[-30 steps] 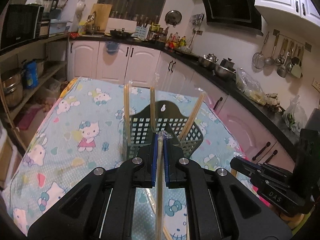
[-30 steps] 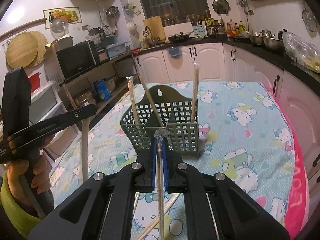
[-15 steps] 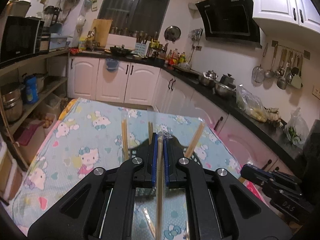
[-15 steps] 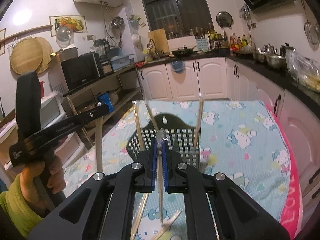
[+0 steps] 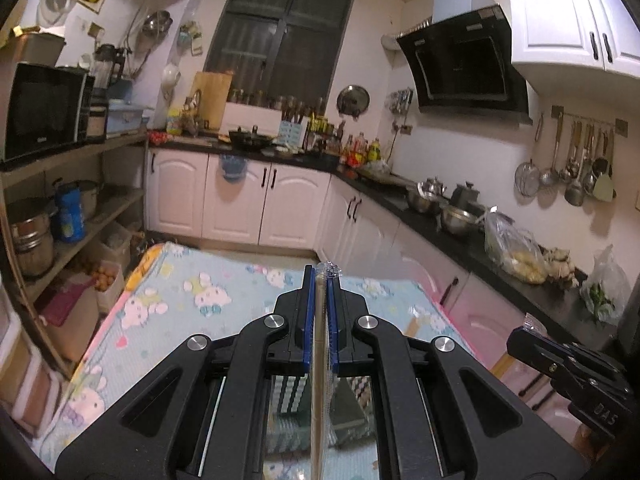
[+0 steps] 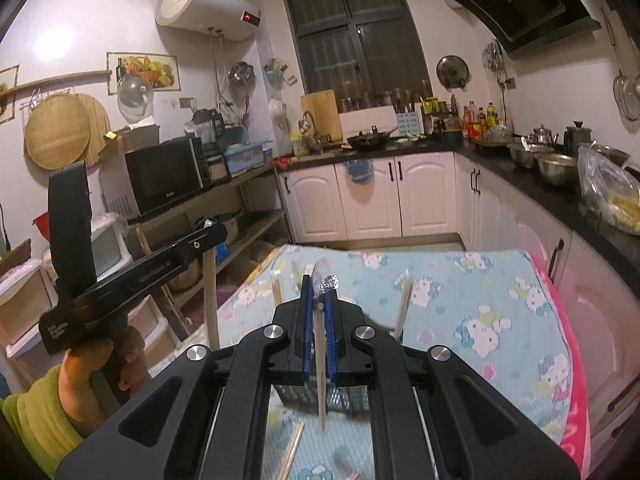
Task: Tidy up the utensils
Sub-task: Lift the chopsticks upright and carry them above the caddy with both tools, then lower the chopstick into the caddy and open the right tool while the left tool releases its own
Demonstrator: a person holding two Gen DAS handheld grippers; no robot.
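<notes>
My left gripper (image 5: 321,280) is shut on a wrapped chopstick pair (image 5: 318,392) that hangs down between its blue pads. My right gripper (image 6: 319,292) is shut on another wrapped chopstick pair (image 6: 321,364), which also hangs down. The dark green mesh utensil basket (image 6: 344,398) sits on the table below and is mostly hidden behind the right gripper; part of it shows under the left gripper (image 5: 290,394). Chopsticks (image 6: 404,308) stand up out of the basket. The left gripper also shows at the left of the right wrist view (image 6: 208,236), holding its chopsticks upright.
The table has a Hello Kitty cloth (image 6: 480,300). Loose wrapped chopsticks (image 6: 292,452) lie on the cloth in front of the basket. White cabinets and a black counter (image 5: 440,216) run along the right. Shelves with a microwave (image 6: 164,176) stand at the left.
Both grippers have risen and tilted upward with their chopsticks. The basket has dropped low in both views and is now mostly hidden behind the grippers.
</notes>
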